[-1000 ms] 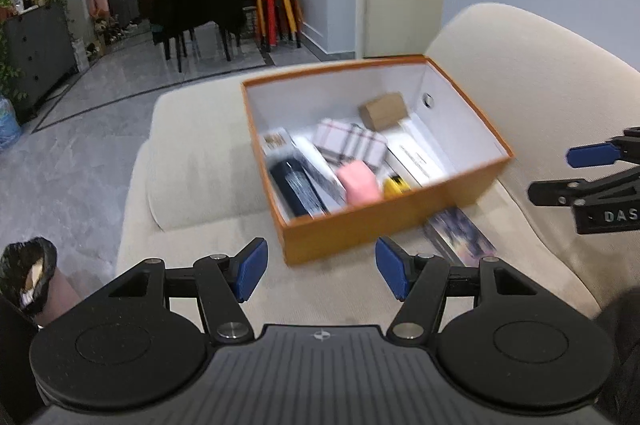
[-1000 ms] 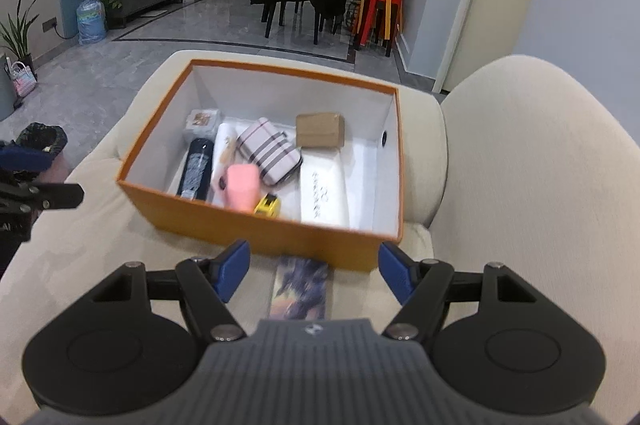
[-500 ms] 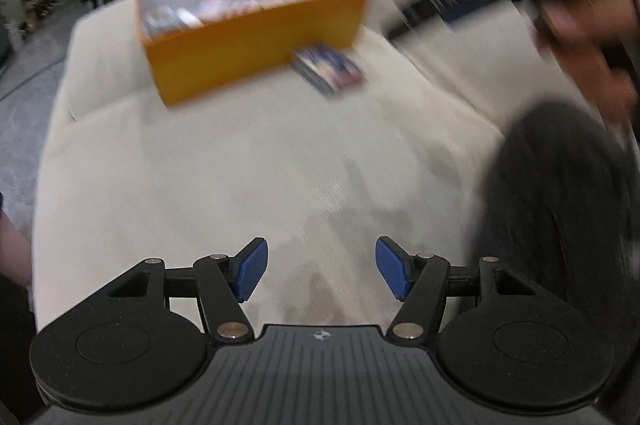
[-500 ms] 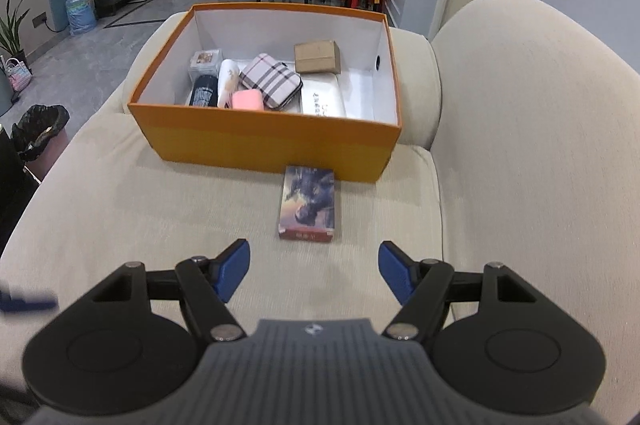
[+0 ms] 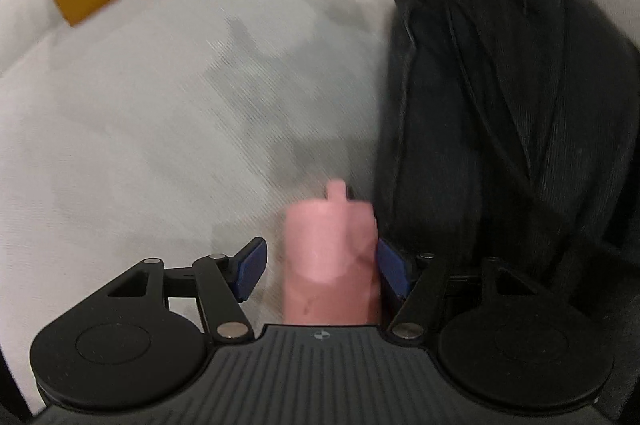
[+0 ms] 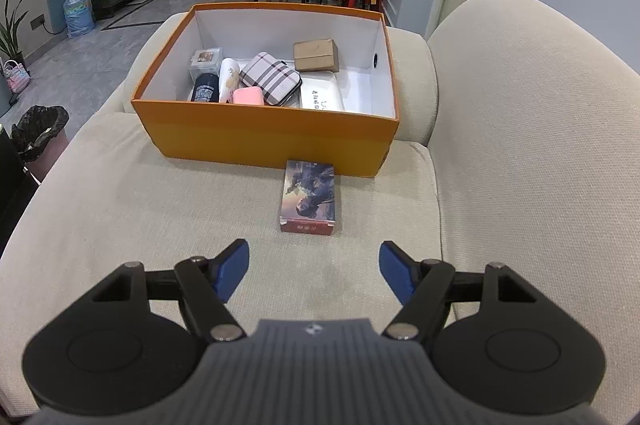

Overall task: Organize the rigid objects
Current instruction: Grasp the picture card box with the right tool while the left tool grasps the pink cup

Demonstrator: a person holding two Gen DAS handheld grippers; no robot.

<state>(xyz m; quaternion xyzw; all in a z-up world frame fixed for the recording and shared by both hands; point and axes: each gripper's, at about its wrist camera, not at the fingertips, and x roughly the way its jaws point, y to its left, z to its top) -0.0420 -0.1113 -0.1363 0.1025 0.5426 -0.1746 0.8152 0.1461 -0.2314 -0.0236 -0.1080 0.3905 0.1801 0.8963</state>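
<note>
Beige sofa seat point(image 6: 140, 209) carries the orange box point(image 6: 264, 137) at its far end, holding a plaid case point(image 6: 272, 81), brown carton point(image 6: 316, 55), white case point(image 6: 322, 97), dark bottle point(image 6: 204, 87) and pink case point(image 6: 248, 96); a card box point(image 6: 308, 197) lies flat on the cushion just in front of the orange box's near wall. Right gripper point(image 6: 314, 271) hovers short of the card box, fingers spread, nothing between them. Left gripper point(image 5: 320, 269), blurred view, sits low over the cushion beside a black bag point(image 5: 500, 105), fingers apart around a pink object point(image 5: 330, 257): right pad touching it, left pad clear.
</note>
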